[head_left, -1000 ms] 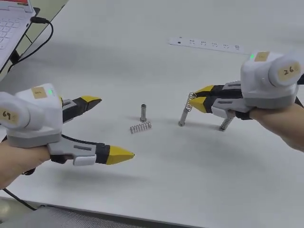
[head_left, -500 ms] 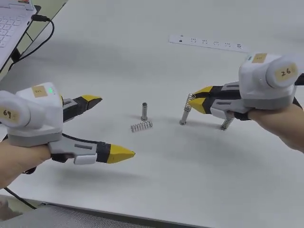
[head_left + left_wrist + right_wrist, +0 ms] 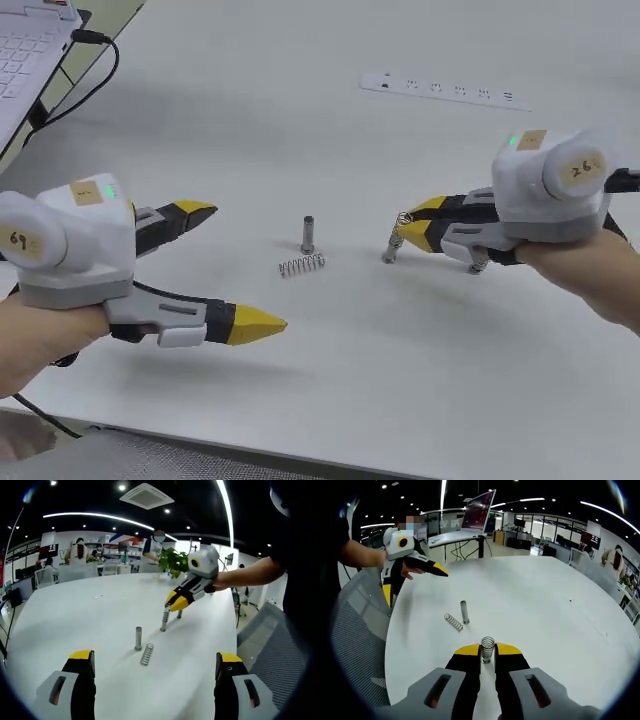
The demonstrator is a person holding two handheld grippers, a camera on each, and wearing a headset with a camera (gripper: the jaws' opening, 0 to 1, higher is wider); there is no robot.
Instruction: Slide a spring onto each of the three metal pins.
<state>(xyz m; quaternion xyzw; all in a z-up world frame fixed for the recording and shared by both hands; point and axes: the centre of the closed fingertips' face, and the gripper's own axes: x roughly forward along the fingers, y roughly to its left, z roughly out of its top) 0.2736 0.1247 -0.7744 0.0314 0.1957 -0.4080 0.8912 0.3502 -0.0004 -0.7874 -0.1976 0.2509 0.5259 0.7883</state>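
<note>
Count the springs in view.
3. A loose spring lies beside the bare pin. A second spring, pinched by the right hand-held gripper, sits atop the middle pin. A third spring stands partly hidden under that gripper.

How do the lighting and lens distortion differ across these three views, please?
Head view: soft, even light on the white table, faint shadow under the left gripper, little distortion. Left gripper view: fisheye curves the table edge; ceiling lights glare. Right gripper view: same curvature; the spring between its jaws is sharp.
</note>
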